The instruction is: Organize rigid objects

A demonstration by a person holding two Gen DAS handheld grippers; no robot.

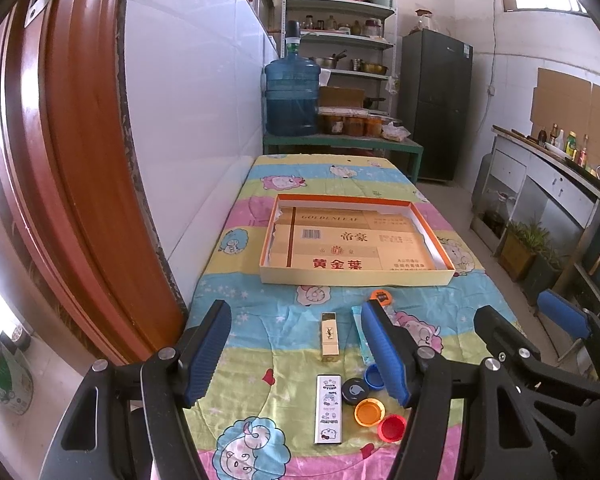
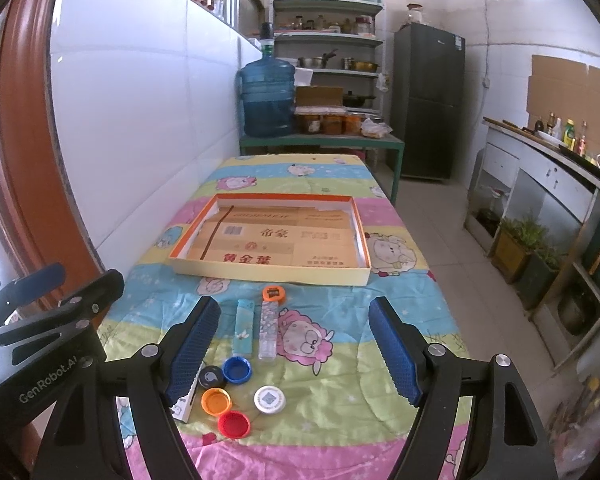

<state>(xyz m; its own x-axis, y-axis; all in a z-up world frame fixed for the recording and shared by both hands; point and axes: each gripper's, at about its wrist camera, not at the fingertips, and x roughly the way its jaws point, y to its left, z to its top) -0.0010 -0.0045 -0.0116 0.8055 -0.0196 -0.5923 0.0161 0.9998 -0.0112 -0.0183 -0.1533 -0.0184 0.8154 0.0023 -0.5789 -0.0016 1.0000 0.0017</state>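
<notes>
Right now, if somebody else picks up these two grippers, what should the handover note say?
Left gripper open, empty. Right gripper open, empty. Both hover over the near end of the table.
The tray sits mid-table holding only its cardboard liner.
Near edge: gold lipstick box, sticker-covered lighter, teal lighter, clear lighter, and caps: orange, red, blue, black, white.
Done: nothing moved in.
Left: everything.

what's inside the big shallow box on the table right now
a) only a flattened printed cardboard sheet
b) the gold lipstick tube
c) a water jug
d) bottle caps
a: the shallow box holds only a flattened printed cardboard sheet, while the bottle caps and the gold lipstick tube lie on the tablecloth in front of it.
</notes>
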